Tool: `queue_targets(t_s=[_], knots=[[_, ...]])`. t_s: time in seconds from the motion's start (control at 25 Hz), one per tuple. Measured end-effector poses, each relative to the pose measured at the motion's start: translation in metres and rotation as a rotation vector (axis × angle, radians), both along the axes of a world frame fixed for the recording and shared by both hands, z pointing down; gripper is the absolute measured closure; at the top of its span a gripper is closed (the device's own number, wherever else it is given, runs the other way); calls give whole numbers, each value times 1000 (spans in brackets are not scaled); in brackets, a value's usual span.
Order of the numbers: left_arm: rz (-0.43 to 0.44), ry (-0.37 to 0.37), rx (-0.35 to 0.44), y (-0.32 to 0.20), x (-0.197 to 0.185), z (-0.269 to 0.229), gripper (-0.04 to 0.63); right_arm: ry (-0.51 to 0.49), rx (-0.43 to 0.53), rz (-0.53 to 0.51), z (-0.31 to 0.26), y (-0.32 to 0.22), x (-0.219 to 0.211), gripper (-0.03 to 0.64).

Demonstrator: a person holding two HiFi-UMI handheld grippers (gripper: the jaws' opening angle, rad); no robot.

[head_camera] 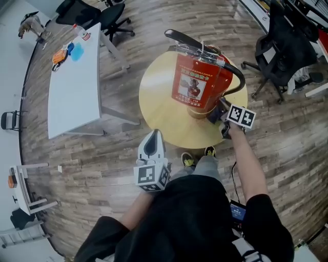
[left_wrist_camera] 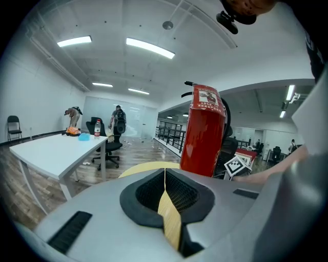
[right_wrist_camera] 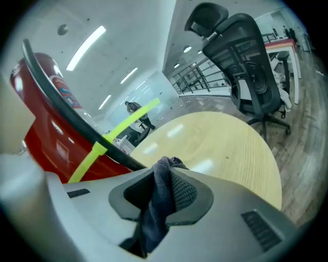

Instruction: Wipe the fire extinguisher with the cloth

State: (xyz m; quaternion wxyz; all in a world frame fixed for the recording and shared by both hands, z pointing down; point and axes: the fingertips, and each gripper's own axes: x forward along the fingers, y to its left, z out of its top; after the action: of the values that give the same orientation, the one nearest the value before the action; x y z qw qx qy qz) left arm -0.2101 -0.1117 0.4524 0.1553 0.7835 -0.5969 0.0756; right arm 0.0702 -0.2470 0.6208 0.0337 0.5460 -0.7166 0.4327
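- Right gripper view only: right gripper [right_wrist_camera: 166, 166] jaws clamped on a dark grey cloth [right_wrist_camera: 160, 197], soft, knit-looking, bunched, trailing out the near side of the jaws
- Also only there: a flat yellow-green strap [right_wrist_camera: 115, 130] crossing the black hose [right_wrist_camera: 61, 110] of the fire extinguisher [right_wrist_camera: 43, 140], close at left
- Left gripper view only: left gripper [left_wrist_camera: 165, 171] jaws pressed together with nothing between them; two people [left_wrist_camera: 73, 116] far off past the white table [left_wrist_camera: 46, 151], and a bottle [left_wrist_camera: 97, 128] at that table's far end
- Head view only: the whole layout; fire extinguisher upright on the round table [head_camera: 159, 102], toward its far right edge
- Right gripper low at the fire extinguisher's base on the right side; cloth at the base, cannot tell if it touches
- Left gripper off the round table, just past its near edge, over the floor [head_camera: 128, 153]
- Counts: one fire extinguisher, one cloth, two grippers with one marker cube [head_camera: 241, 116] each, two tables, two black swivel chairs [head_camera: 110, 15]
- Fire extinguisher: glossy red cylinder, rectangular label [head_camera: 190, 87], black lever handle [head_camera: 182, 38] on top, hose curving down the right side
- Round table top is pale smooth wood; white table is rectangular and plain; floor is mixed-tone wood planks; jaw pads are black and ribbed
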Motion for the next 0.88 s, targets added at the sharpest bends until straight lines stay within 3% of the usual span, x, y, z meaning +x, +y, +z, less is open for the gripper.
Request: queue_targets(t_s=[0.28,0.64,0.76,0.88], knots=[[-10,-2,4,-2,-2,-2,571,-83,290,-92,-105,15,2,538],[33,24,29,-11,24,-8,572,-93,822,-168,-336,52,7,538],[40,33,35,-11,30,-11,571,-33,947,-277,-396,62,-20,538],[41,39,47,-10,32,-16,571,118,992,-378,-417,66,-58,538]])
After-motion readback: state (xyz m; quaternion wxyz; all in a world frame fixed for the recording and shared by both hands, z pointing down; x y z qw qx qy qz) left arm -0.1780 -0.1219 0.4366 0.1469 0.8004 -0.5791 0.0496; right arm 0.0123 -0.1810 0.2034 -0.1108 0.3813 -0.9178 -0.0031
